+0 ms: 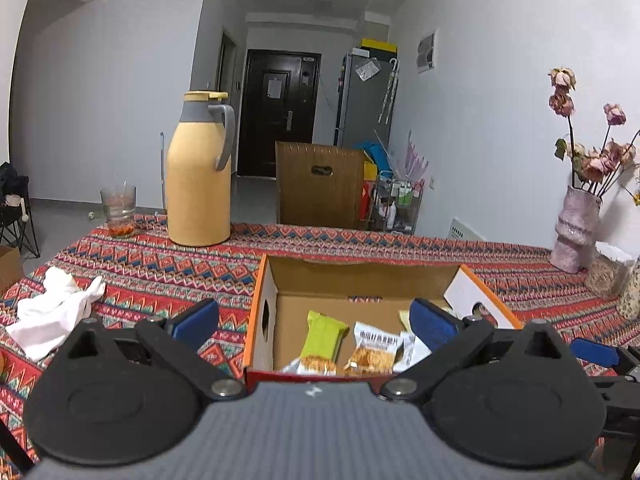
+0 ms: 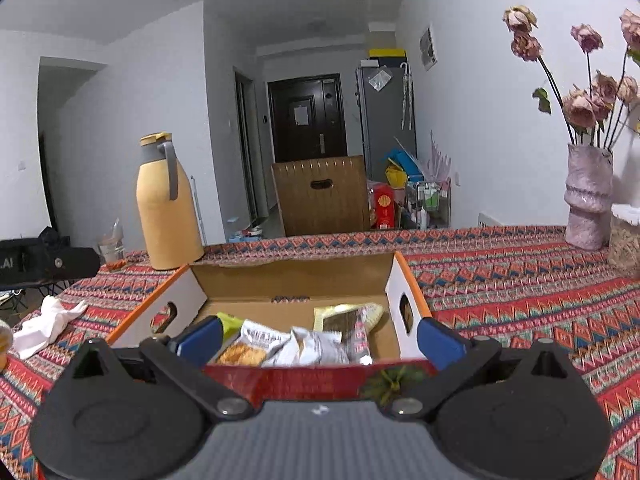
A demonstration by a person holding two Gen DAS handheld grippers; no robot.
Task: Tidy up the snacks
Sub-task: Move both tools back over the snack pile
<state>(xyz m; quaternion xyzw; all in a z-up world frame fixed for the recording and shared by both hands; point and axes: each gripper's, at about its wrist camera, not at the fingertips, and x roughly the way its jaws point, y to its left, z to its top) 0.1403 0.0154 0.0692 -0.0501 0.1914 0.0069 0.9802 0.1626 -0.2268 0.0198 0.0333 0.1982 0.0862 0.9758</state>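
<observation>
Cardboard box [image 2: 294, 280] holding gathered snack packets [image 2: 304, 344] for tidiness; left gripper [image 1: 316, 320] and right gripper [image 2: 318, 340] wide apart, empty, before it.

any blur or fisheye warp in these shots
Left wrist view: sharp, snack packets in the box readable as shapes, walls bow outward, dark corner vignette. Right wrist view: similar warp, near packets slightly soft, vase leans with the curve.
</observation>
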